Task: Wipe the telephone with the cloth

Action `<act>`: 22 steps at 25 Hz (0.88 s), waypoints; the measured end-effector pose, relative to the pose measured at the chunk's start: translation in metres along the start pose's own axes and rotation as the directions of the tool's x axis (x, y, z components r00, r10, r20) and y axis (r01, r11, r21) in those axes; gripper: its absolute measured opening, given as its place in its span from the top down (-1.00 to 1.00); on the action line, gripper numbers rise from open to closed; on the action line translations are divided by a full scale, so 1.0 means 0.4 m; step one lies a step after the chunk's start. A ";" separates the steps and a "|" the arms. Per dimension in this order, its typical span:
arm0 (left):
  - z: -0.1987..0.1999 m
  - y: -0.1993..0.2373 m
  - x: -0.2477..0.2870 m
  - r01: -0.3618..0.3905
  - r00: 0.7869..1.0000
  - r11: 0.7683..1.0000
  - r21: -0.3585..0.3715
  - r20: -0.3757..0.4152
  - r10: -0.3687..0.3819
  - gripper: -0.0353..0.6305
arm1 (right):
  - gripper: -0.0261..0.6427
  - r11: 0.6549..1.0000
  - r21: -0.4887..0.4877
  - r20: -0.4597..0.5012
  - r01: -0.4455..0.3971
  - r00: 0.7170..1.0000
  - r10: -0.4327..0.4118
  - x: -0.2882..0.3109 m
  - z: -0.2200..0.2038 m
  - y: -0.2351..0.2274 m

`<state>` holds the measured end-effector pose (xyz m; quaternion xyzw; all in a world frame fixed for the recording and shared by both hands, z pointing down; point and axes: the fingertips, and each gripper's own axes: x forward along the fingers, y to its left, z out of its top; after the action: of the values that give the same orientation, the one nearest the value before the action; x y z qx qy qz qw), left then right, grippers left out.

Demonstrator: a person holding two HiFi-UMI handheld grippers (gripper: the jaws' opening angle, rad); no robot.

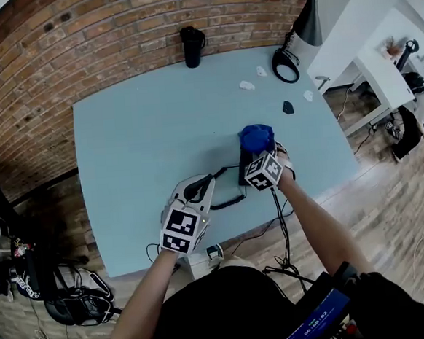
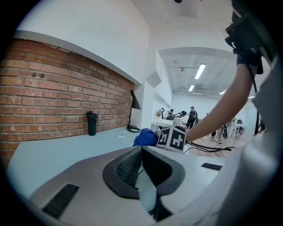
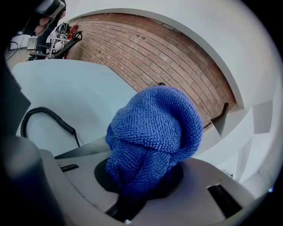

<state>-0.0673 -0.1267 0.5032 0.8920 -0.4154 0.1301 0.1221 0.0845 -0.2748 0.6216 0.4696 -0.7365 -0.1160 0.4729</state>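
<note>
On the pale blue table [image 1: 144, 141] stands the black telephone [image 1: 245, 171], its coiled cord [image 1: 233, 200] looping toward me. My right gripper [image 1: 259, 152] is shut on a bunched blue cloth [image 1: 257, 137] and holds it over the telephone's far end. In the right gripper view the cloth [image 3: 152, 137] fills the jaws of the right gripper [image 3: 141, 174], with the cord [image 3: 44, 112] and a dark edge of the telephone [image 3: 84, 151] to the left. My left gripper [image 1: 211, 178] lies left of the telephone, pads together [image 2: 141, 152]. Whether it touches the cord is unclear.
A black tumbler [image 1: 193, 46] stands at the table's far edge by the brick wall. At the far right corner are a black lamp [image 1: 304, 22], white crumpled scraps [image 1: 246, 85] and a small dark object [image 1: 287, 107]. White desks [image 1: 380, 71] stand to the right.
</note>
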 end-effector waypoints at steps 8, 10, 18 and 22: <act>0.011 -0.036 0.004 0.017 1.000 1.000 0.005 0.017 -0.017 0.83 | 0.66 0.999 -0.005 -0.006 -0.034 0.999 0.034 -0.016 -0.015 0.031; 0.012 -0.037 0.005 0.019 1.000 1.000 0.006 0.014 -0.020 0.83 | 0.66 0.999 -0.006 -0.008 -0.038 0.999 0.038 -0.020 -0.016 0.037; 0.012 -0.036 0.015 0.013 1.000 1.000 -0.006 0.016 -0.013 0.83 | 0.66 0.999 0.001 -0.022 -0.047 0.999 0.047 -0.026 -0.026 0.053; 0.012 -0.045 0.018 0.018 1.000 1.000 -0.004 0.013 -0.018 0.83 | 0.66 0.999 0.007 -0.023 -0.050 0.998 0.051 -0.031 -0.028 0.060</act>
<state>-0.0484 -0.1223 0.4992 0.8963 -0.4082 0.1224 0.1223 0.0810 -0.2491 0.6352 0.4537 -0.7429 -0.0962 0.4826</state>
